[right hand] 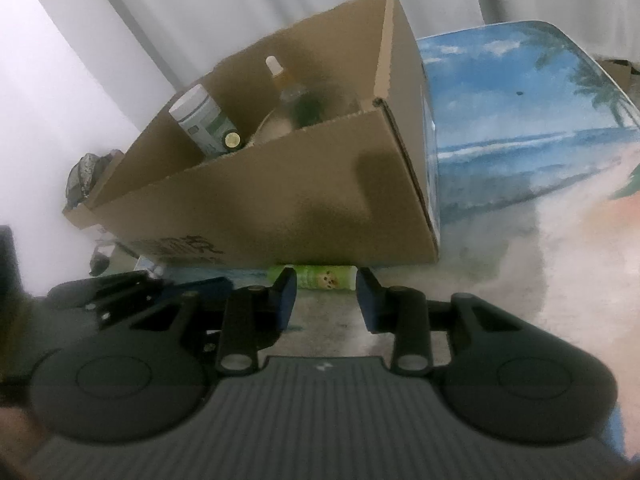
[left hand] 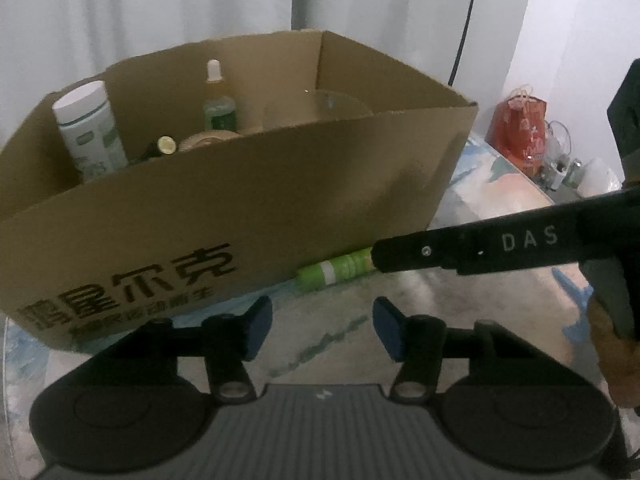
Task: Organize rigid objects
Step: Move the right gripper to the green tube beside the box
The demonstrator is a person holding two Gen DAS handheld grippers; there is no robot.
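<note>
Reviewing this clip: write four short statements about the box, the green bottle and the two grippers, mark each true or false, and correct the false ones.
1. The green bottle lies on the table against the cardboard box. True.
2. The box is empty. False: it holds a white canister and other bottles.
3. The left gripper holds the green bottle. False: nothing is between its pads.
4. The right gripper is lined up on the green bottle, its pads not pressing on it. True.
</note>
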